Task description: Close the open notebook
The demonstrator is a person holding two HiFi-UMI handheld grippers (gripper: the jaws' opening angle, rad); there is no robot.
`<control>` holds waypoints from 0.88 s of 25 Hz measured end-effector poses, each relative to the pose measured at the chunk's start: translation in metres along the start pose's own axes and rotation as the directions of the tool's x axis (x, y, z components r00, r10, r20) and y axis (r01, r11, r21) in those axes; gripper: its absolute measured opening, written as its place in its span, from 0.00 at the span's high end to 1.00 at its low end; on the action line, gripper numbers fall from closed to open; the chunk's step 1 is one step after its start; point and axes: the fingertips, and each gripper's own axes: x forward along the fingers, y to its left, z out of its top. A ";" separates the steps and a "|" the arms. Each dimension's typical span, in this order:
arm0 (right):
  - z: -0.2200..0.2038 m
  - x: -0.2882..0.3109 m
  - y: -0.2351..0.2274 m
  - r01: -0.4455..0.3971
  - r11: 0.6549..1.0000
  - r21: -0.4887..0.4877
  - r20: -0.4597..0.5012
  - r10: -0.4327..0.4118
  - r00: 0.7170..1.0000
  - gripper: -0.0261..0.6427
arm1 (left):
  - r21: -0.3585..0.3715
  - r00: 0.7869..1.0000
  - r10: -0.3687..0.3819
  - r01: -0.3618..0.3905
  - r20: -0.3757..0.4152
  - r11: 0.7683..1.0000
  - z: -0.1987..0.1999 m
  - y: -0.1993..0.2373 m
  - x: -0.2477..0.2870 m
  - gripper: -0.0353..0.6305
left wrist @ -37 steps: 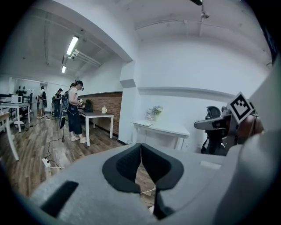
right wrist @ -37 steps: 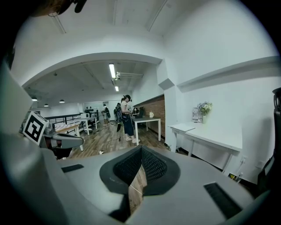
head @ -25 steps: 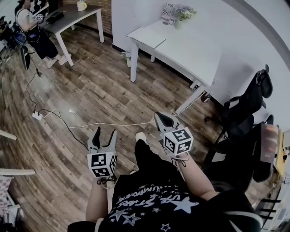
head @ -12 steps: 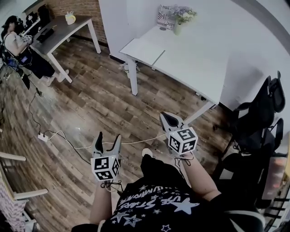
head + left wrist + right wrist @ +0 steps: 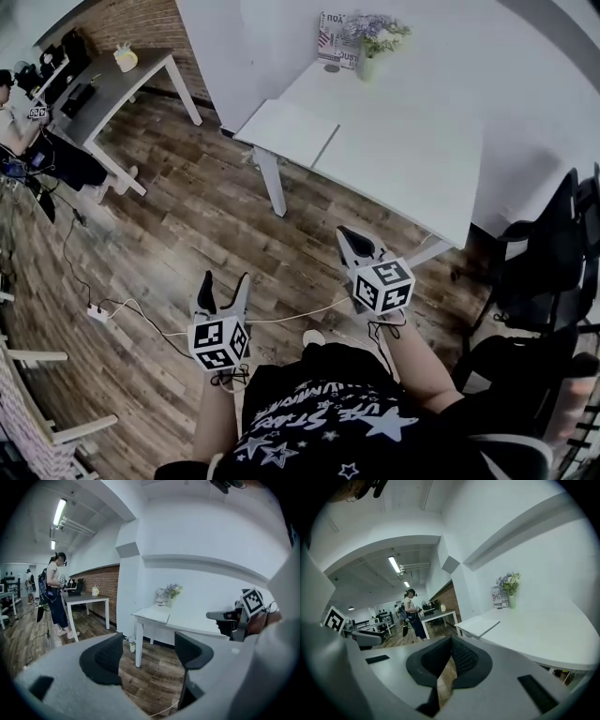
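From where I stand, the person is on the wooden floor [image 5: 187, 216], a little short of the white table [image 5: 422, 159]. They hold a gripper in each hand, out in front at the bottom of the head view. The left gripper [image 5: 223, 284] is released: its jaws have just been opening and now stand wide apart, with only floorboards showing between them. The right gripper [image 5: 353, 240] is clenched, its two dark pads meeting at the tips with nothing caught in them. The notebook [image 5: 286, 131] lies flat on the table's near left corner, above the centre of the frame and well apart from both grippers, pale against the white top. Further back on the table, at the top of the frame, a vase of flowers [image 5: 372, 47] stands just beside a printed card [image 5: 330, 39]. A white cable [image 5: 281, 319] trails across the floor near the grippers. A grey desk [image 5: 112, 80] sits in the upper left with another person [image 5: 19, 122] beside it. A black chair [image 5: 548, 253] is at the right edge.
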 end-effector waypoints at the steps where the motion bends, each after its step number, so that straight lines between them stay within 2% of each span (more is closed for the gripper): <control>1: 0.002 0.006 -0.006 0.003 1.000 0.006 0.000 -0.003 1.000 0.96 | -0.003 1.000 0.003 -0.003 0.006 1.000 0.007 0.002 0.009 0.43; 7: 0.011 0.035 -0.027 0.023 0.999 0.023 -0.001 -0.023 1.000 0.96 | -0.002 0.999 -0.022 0.022 0.031 1.000 0.040 0.015 0.053 0.43; 12: 0.017 0.063 -0.041 0.068 0.997 0.027 -0.003 -0.068 0.998 0.96 | -0.030 0.996 -0.085 0.084 -0.032 0.996 0.043 0.033 0.101 0.43; 17: 0.033 0.097 -0.068 0.178 0.983 0.039 0.021 -0.179 0.984 0.96 | -0.009 0.982 -0.180 0.180 -0.058 0.984 0.058 0.054 0.169 0.43; 22: 0.053 0.147 -0.085 0.268 0.962 0.062 0.027 -0.270 0.963 0.96 | 0.007 0.959 -0.271 0.272 -0.085 0.962 0.087 0.079 0.237 0.43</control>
